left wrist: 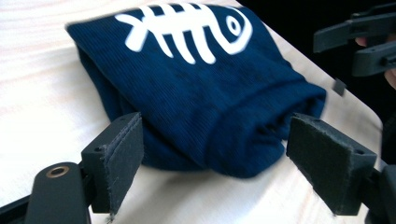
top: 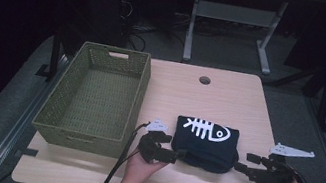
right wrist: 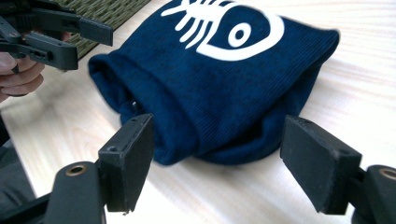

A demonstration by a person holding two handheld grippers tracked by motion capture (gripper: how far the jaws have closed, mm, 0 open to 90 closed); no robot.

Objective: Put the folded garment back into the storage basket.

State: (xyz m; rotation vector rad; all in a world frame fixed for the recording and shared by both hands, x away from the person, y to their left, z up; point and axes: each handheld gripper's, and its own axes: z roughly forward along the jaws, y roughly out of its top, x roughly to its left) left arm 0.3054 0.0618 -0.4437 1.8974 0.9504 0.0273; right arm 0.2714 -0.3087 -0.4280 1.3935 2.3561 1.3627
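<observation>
i find the folded navy garment [top: 205, 143] lying flat on the wooden table [top: 211, 95], near the front edge and just right of the woven basket [top: 94, 97]. a white fishbone print faces up on its top panel.

left gripper [top: 167, 156]: jaws spread wide, nothing held. in the left gripper view the pads [left wrist: 122, 156] stand either side of the garment's near rolled edge; whether they touch the cloth i cannot tell.

right gripper [top: 241, 169]: jaws likewise wide open and empty, set at the garment's right front corner. in the right gripper view the fold sits between the two pads [right wrist: 131, 156], with table showing beneath.

handling judgement: the cloth is a ribbed knit, soft and light, with no stiffness of its own. i expect it to sag and unfold if lifted from one point. the thick rolled fold along the front edge looks the soundest place to pinch, one gripper at each front corner, taking all layers together. the print panel offers only a single layer and would peel away.

containers: the basket is olive green, rectangular, with a handle slot in its far wall. its floor shows bare weave; i see nothing in it.
</observation>
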